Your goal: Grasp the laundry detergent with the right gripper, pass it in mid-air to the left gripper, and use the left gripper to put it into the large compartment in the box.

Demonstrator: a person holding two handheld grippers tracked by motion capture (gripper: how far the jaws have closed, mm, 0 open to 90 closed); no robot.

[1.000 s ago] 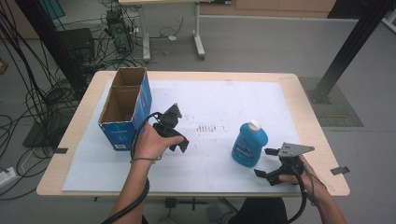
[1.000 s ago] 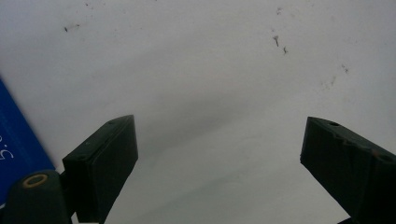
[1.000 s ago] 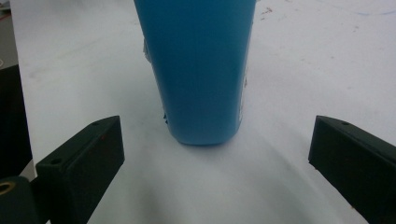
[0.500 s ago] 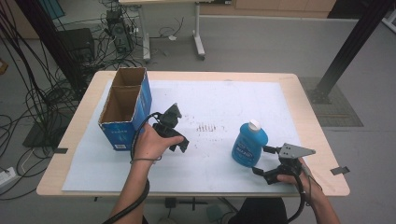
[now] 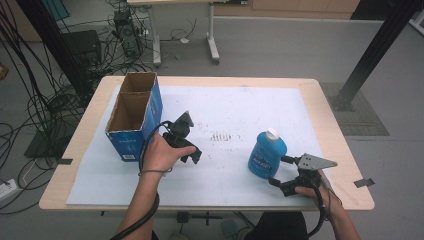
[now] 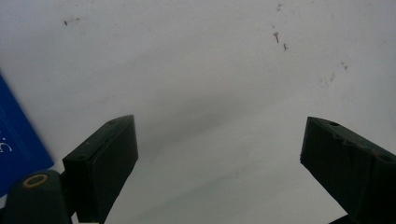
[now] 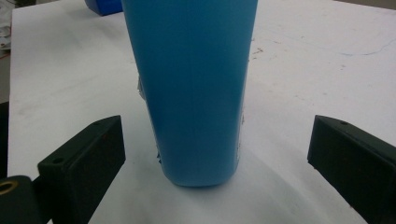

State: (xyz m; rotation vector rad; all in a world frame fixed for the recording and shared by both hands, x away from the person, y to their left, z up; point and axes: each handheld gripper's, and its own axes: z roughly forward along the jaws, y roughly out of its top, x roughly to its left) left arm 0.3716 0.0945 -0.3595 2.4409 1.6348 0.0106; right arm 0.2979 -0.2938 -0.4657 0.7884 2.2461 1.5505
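Observation:
A blue bottle (image 5: 266, 154) with a white cap stands upright on the white sheet, right of centre. My right gripper (image 5: 279, 171) is open just behind it on the near side, jaws spread wide to either side of the bottle's base without touching it. In the right gripper view the bottle (image 7: 194, 88) rises between the two black jaws. My left gripper (image 5: 192, 152) is held beside the blue cardboard box (image 5: 134, 116), pointing down at the sheet, open and empty. The left gripper view has the box's blue corner (image 6: 18, 135) at the left edge.
The box is open at the top, with two compartments, near the table's left side. The white sheet (image 5: 230, 115) has faint marks at its middle. The wooden table edge (image 5: 345, 145) runs close to my right hand. Cables and desk legs lie on the floor beyond.
My right gripper has crept slightly forward toward the bottle. The left gripper and the bottle have stayed put.

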